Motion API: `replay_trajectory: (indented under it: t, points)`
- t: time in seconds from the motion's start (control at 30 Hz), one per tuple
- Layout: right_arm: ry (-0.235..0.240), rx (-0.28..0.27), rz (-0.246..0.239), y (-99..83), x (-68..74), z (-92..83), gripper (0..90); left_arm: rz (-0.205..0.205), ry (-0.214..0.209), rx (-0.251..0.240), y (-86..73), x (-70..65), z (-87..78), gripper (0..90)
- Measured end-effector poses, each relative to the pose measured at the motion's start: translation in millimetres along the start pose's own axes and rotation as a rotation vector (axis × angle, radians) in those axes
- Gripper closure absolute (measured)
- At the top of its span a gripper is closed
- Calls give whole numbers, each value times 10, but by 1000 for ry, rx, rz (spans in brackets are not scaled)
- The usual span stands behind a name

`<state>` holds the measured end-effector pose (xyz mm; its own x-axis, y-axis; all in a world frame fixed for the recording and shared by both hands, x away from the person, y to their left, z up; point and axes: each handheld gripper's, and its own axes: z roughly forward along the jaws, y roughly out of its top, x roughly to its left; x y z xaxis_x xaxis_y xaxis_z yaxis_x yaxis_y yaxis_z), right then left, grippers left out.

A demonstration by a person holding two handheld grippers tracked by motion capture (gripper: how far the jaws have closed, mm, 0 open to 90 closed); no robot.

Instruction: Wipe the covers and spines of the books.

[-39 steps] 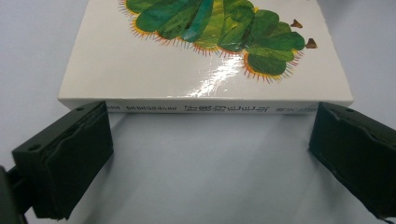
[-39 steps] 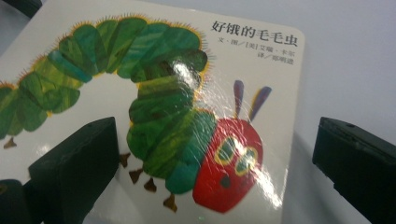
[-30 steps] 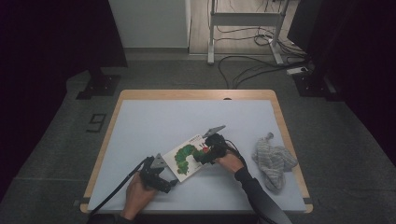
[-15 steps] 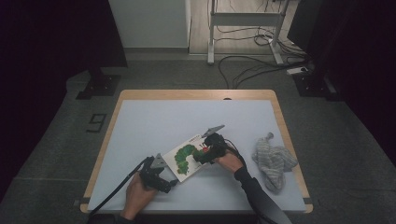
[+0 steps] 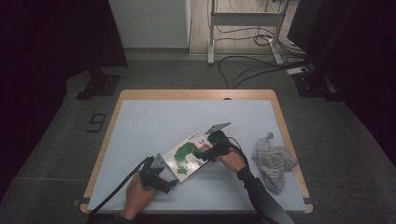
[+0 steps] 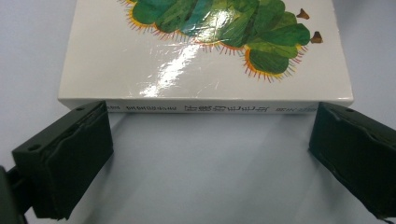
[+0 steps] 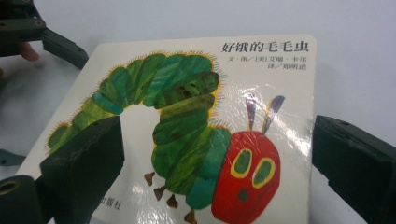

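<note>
Book lies flat mid-table near me — my left gripper spread wide at its spine to steady it, my right gripper just starting to close over the cover, nothing pinched yet.

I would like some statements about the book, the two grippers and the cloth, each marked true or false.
1. The book lies closed on the table. True.
2. The left gripper is clamped on the book's spine. False: its jaws stand open, wider than the spine.
3. The cover shows a green caterpillar with a red head. True.
4. The grey cloth covers the book. False: it lies apart, beyond the right gripper.
</note>
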<state>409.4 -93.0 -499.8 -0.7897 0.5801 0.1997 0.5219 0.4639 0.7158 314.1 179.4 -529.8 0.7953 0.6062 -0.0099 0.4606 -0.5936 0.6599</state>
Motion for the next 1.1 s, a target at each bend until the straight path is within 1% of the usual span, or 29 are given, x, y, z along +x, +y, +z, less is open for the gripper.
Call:
replay_trajectory:
  t: [0.13,0.27,0.3,0.33,0.37,0.4,0.47,0.6,0.67,0.73,0.8,0.93,1.03,1.1]
  points:
    - [12,-7,7,-4,1,-60,51,5,1,4,0,3,-2,0]
    - [28,-20,28,-15,6,-111,55,4,2,4,0,2,-2,0]
    - [34,-20,31,-19,8,-120,82,4,1,3,0,2,-2,0]
    - [65,-15,35,-26,8,-128,106,4,1,3,0,2,-2,0]
    - [85,-19,42,-33,15,-130,102,5,2,4,0,1,-2,0]
    - [76,-23,38,-35,26,-135,115,4,2,4,0,1,-2,0]
    - [59,-21,19,-23,48,-146,121,4,2,4,0,1,-2,0]
    - [46,21,-21,9,47,-144,139,4,2,4,0,1,-2,0]
    - [50,39,-51,30,30,-146,145,4,3,4,0,1,-2,0]
    - [56,57,-64,55,9,-144,158,4,2,4,0,1,-2,0]
    - [56,82,-87,86,-8,-149,195,3,2,3,0,-1,-3,0]
    - [59,104,-113,157,-38,-189,283,4,5,8,1,-5,-8,0]
    - [54,124,-136,193,-43,-207,324,3,7,9,1,-9,-10,1]
    - [50,135,-140,205,-38,-217,344,3,8,9,1,-10,-10,1]
